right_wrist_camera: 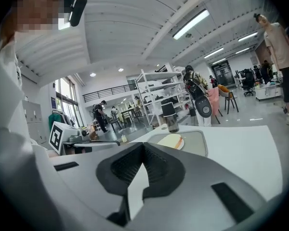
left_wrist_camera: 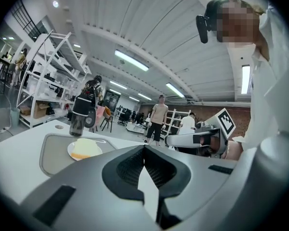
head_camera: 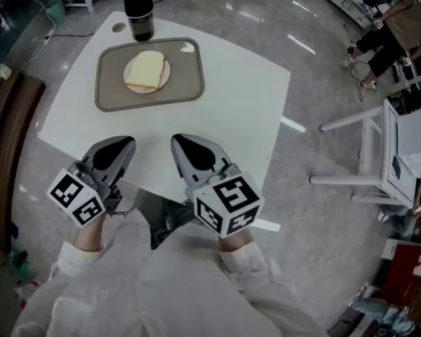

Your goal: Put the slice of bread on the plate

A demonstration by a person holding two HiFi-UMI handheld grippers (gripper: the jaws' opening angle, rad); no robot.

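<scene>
Setting: large open-plan lab or workshop hall. Indicators: white metal shelving racks [left_wrist_camera: 48, 76] holding boxes, rows of ceiling strip lights [left_wrist_camera: 131, 60], polished grey floor [head_camera: 323, 209], chairs [left_wrist_camera: 107, 121] in the background, standing people [left_wrist_camera: 158, 119], and a white counter [head_camera: 224, 97].

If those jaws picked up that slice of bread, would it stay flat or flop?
It would probably sag a little: the slice of bread looks thick, soft and pale. It seems light, so a hard squeeze would likely dent it. Lying flat on the plate, it should not roll.
</scene>
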